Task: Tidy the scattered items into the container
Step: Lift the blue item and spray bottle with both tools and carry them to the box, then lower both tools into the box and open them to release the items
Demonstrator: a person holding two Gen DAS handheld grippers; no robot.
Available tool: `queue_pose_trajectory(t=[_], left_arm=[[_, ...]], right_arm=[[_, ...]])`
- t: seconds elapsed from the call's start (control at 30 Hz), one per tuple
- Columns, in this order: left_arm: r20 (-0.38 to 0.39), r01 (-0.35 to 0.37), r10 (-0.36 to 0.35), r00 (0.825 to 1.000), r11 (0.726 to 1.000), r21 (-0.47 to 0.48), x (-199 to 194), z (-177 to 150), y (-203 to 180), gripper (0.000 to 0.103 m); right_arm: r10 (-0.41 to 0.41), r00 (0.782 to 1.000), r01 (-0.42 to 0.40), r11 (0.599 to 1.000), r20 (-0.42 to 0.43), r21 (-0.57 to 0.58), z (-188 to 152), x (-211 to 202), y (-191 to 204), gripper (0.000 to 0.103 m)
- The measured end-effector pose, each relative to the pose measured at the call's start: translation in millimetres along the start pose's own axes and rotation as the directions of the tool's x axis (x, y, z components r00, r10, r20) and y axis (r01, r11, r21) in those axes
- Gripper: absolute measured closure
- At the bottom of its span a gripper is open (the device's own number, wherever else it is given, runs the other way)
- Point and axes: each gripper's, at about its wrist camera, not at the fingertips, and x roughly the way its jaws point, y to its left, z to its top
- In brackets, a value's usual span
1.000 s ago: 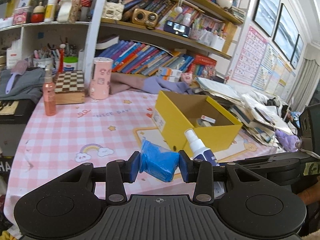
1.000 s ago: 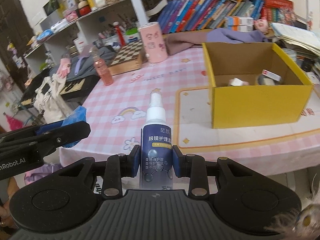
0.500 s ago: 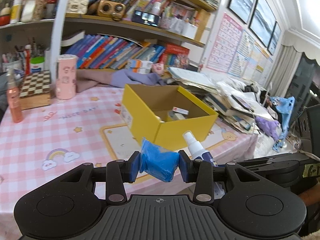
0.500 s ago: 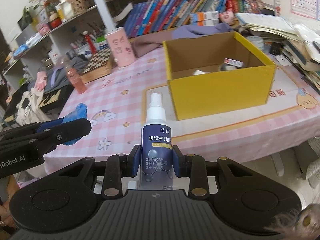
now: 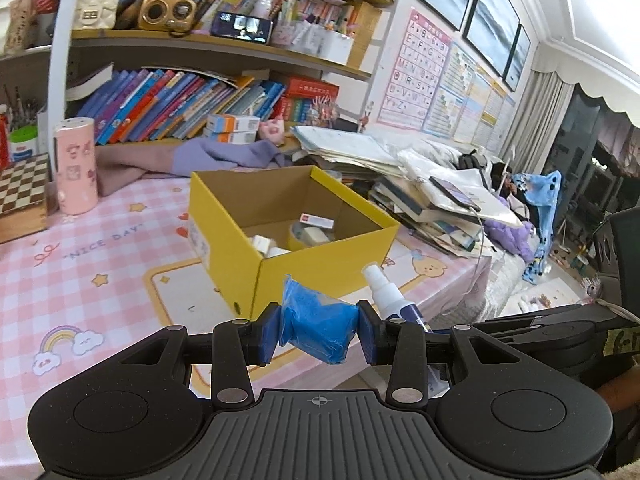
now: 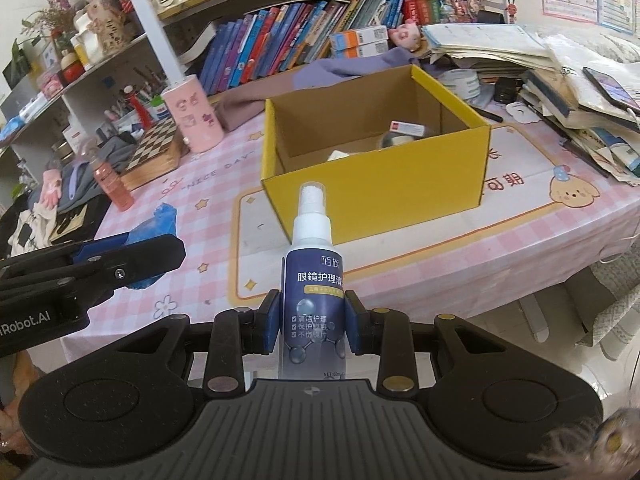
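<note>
Two items are in transit: the left tongs [image 5: 319, 329] pinch a crumpled blue plastic packet [image 5: 316, 330], the right tongs [image 6: 313, 322] a navy spray bottle [image 6: 313, 288], both short of the yellow cardboard box [image 6: 380, 188] on the tabletop [image 6: 200, 216]. Next, I judge, carry each above the opening and release.

The cardboard box [image 6: 376, 184] stands on the counter [image 6: 200, 216], with small packets lying inside it. To its left stand a cylindrical canister [image 6: 196, 118] and a chessboard box [image 6: 154, 152], side by side. Behind it runs a bookshelf [image 5: 180, 108]; to its right lies a heap of papers [image 6: 532, 60].
</note>
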Motion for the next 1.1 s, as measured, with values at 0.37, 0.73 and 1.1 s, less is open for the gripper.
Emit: queue_pose_trajectory(t=[0.37,0.73,1.1], left_arm=[[-0.027,0.03,-0.029,0.999,0.999,0.034,27.0,10.8,-14.7,0.065],[-0.004,0.003,-0.003,1.0,0.998,0.057,49.0,34.9,-15.0,0.065],[0.022,-0.035,0.034,0.999,0.997,0.07,91.8,68.1,-8.6,0.065]], right_arm=[[-0.02,1.0,0.019,0.999,0.01,0.041,9.5,2.7,-28.5,0.073],[-0.005,0.998,0.002,0.999,0.069,0.048,38.2,7.5,-51.1,0.073],[0.039,0.994,-0.038,0.999,0.106,-0.009,98.6,30.2,-69.5,0.073]])
